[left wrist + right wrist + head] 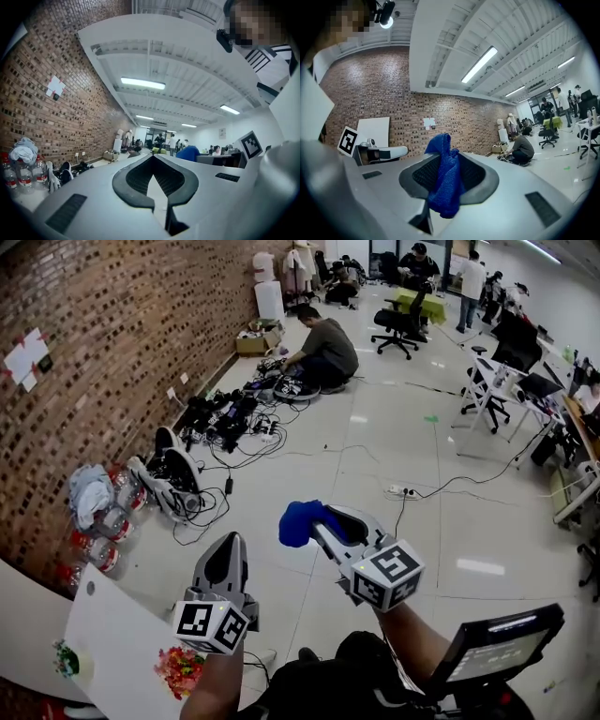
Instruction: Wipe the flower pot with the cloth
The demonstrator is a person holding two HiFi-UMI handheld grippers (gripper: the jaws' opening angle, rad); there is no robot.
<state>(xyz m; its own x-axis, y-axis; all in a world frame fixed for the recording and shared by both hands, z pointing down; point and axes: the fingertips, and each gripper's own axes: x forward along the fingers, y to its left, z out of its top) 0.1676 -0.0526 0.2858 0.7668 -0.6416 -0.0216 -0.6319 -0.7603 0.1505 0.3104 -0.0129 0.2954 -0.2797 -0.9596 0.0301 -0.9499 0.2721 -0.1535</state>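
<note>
My right gripper [321,521] is held in the air over the floor, shut on a blue cloth [298,521]. In the right gripper view the cloth [445,180] hangs bunched between the jaws and sticks up past the tips of that gripper [446,157]. My left gripper [229,542] hovers lower left of it, shut with nothing between its jaws [152,156]. A clump of red and orange flowers [178,669] shows at the edge of a white table [112,634] at the bottom left, partly hidden by my left arm. I cannot make out a pot.
A brick wall [112,334] runs along the left, with water bottles [103,531], shoes and cables on the floor beside it. A person [323,352] sits on the floor farther off. Desks and office chairs [403,324] stand at the back and right. A screen [492,643] is at my lower right.
</note>
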